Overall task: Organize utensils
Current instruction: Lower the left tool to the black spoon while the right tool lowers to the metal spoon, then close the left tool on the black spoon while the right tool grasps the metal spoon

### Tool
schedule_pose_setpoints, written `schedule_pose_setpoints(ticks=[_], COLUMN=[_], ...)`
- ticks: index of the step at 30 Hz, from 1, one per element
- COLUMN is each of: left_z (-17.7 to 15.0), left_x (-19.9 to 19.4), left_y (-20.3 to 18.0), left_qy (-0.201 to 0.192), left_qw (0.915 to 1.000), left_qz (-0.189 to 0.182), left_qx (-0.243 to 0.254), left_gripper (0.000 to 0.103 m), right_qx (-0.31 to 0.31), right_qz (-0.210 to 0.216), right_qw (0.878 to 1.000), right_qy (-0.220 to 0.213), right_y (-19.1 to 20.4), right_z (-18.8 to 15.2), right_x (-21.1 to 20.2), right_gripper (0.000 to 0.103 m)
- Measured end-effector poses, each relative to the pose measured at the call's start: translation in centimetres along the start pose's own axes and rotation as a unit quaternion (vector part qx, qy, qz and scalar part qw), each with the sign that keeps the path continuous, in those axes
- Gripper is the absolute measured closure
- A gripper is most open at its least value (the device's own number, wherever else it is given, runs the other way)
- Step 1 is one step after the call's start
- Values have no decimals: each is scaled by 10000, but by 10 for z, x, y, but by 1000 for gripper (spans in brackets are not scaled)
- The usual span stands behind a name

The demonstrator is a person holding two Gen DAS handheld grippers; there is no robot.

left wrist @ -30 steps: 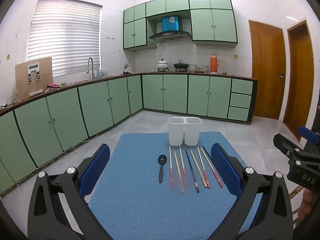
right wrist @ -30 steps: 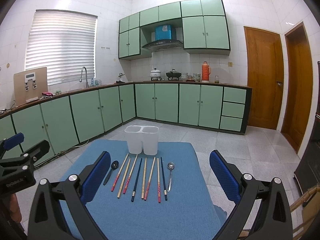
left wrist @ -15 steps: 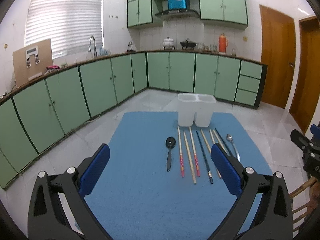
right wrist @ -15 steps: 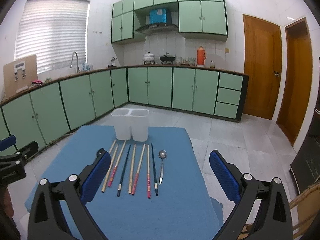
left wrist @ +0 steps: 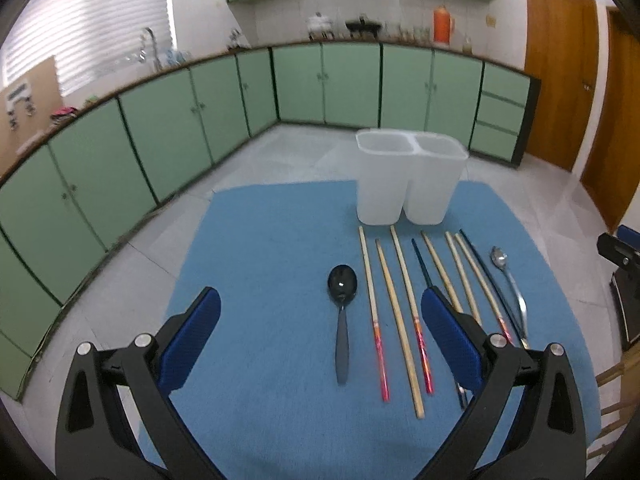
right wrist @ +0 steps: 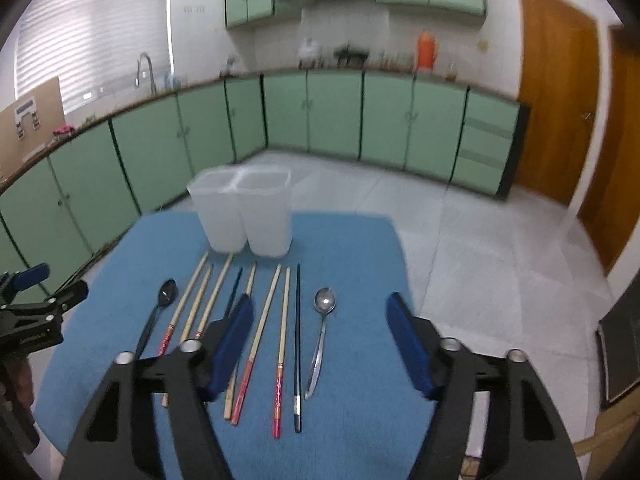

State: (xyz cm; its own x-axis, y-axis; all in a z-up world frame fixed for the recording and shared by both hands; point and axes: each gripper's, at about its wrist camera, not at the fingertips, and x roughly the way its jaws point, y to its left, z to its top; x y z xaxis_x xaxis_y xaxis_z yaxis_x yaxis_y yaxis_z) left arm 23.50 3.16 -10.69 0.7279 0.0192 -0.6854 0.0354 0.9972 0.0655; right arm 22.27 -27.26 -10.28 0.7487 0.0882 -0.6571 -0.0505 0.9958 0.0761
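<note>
A blue mat [left wrist: 260,240] [right wrist: 352,248] carries a white two-compartment holder [left wrist: 408,184] [right wrist: 244,212], which looks empty. In front of it lie several chopsticks [left wrist: 394,300] [right wrist: 268,312] in a row. A black spoon [left wrist: 342,312] [right wrist: 162,300] lies at their left and a metal spoon [left wrist: 506,276] [right wrist: 323,320] at their right. My left gripper [left wrist: 320,294] hangs open over the black spoon, apart from it. My right gripper [right wrist: 319,300] hovers above the metal spoon and the right-hand chopsticks; its jaws are closing with nothing pressed between them.
Green cabinets run along the left and far walls across a grey tiled floor. Two wooden doors [right wrist: 556,92] stand at the right. A wooden chair [left wrist: 612,392] and a dark object [right wrist: 620,352] sit off the table's right side.
Both grippers came forward and down toward the mat and tilted more steeply, so the utensils look larger. The right jaws have narrowed; the left jaws stayed wide.
</note>
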Motion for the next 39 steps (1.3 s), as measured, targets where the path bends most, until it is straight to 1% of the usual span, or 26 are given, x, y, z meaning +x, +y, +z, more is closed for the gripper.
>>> schedule_pose_setpoints(ticks=[2, 3, 4, 5, 6, 9, 13, 19, 24, 26, 28, 32, 34, 35, 37, 38, 39], left_z=[8, 12, 15, 17, 18, 20, 20, 23, 27, 28, 29, 30, 30, 30, 30, 30, 29], left_x=[24, 39, 53, 62, 74, 100, 120, 143, 153, 156, 160, 165, 166, 167, 169, 170, 173], left_y=[0, 1, 2, 3, 4, 1, -4, -8, -6, -7, -9, -14, -15, -16, -17, -17, -16], left_qy=[196, 357, 493, 565, 681, 853, 987, 1175, 1345, 1416, 1490, 1596, 1644, 1668, 1727, 1774, 1802], left_qw=[9998, 9993, 9987, 9982, 9975, 9963, 9950, 9929, 9907, 9897, 9886, 9868, 9858, 9854, 9842, 9832, 9825], left_qz=[-59, -71, -130, -167, -161, -106, -120, -161, -187, -218, -216, -272, -321, -342, -386, -427, -462], left_qx=[34, 20, -19, -51, -82, -62, -42, -31, 13, 13, 35, 102, 95, 90, 73, 53, 39], left_gripper=[18, 25, 27, 27, 27, 27, 27, 27, 27, 27, 29, 30, 38, 39, 49, 51, 57], right_qx=[44, 52, 17, -50, -80, -123, -119, 97, 187, 295, 386, 480, 483, 483, 451, 444, 425], right_qz=[198, 237, 251, 251, 219, 210, 269, 491, 520, 558, 573, 644, 656, 656, 600, 603, 617], right_qw=[9989, 9976, 9969, 9960, 9953, 9920, 9875, 9800, 9743, 9709, 9675, 9648, 9631, 9622, 9618, 9615, 9613], right_qy=[413, 648, 748, 860, 938, 1241, 1546, 1924, 2184, 2311, 2434, 2502, 2564, 2598, 2634, 2644, 2653], right_y=[-7, -10, -10, -10, -10, -12, -12, -21, -26, -30, -35, -37, -37, -38, -37, -37, -37], right_z=[8, 11, 12, 14, 15, 16, 17, 18, 20, 21, 21, 22, 23, 23, 24, 26, 27], right_x=[29, 47, 56, 69, 78, 110, 142, 165, 183, 190, 195, 199, 201, 201, 202, 204, 203], right_gripper=[51, 53, 55, 57, 58, 60, 62, 62, 62, 67, 69, 71, 71, 73, 75, 75, 75])
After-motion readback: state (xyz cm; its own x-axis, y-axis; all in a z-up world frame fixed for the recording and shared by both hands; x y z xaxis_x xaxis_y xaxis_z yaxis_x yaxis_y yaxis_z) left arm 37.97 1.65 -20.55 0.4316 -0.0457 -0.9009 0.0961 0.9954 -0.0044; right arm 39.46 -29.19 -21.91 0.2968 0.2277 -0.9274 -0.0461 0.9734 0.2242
